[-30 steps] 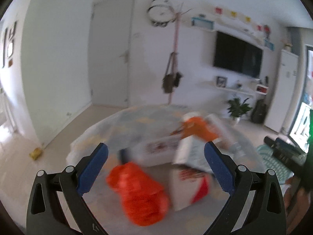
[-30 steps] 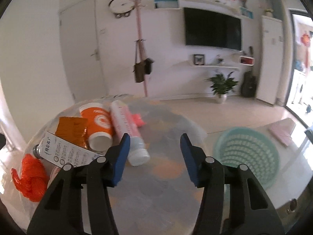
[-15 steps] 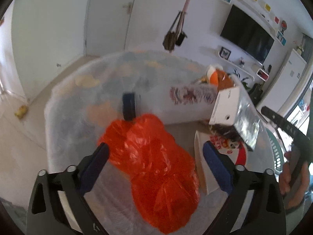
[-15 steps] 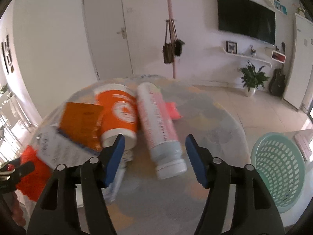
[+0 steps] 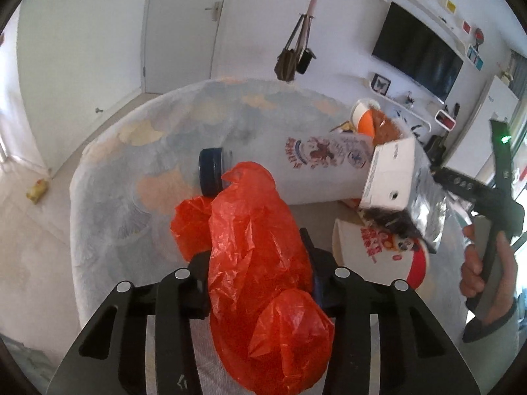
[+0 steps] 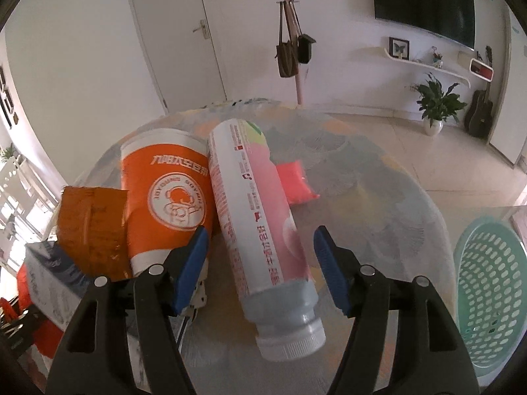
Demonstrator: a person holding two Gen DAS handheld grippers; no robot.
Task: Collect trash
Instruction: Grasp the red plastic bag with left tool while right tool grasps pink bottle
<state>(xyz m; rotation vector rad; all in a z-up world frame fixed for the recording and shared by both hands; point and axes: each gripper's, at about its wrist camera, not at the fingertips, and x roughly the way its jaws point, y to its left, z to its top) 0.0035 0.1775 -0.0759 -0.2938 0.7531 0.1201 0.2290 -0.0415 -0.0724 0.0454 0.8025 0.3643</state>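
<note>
My left gripper (image 5: 260, 263) is shut on a crumpled orange plastic bag (image 5: 260, 250) on the round table (image 5: 131, 151). Behind the bag lie a clear bottle with a dark cap (image 5: 313, 168), a white carton (image 5: 395, 177) and a paper cup (image 5: 378, 247). My right gripper (image 6: 260, 260) is open, its blue-padded jaws on either side of a pink and white bottle (image 6: 260, 230) lying on the table. An orange cup (image 6: 171, 197) lies left of the bottle, touching it. A brown packet (image 6: 89, 220) and a pink wrapper (image 6: 293, 184) lie nearby.
A green mesh basket (image 6: 487, 289) stands on the floor to the right of the table. A small yellow scrap (image 5: 38, 191) lies on the floor at the left. The right gripper's handle and hand (image 5: 487, 256) show in the left wrist view.
My left gripper has come down over the orange bag and shut on it. My right gripper has moved forward until the pink and white bottle lies between its open jaws.
</note>
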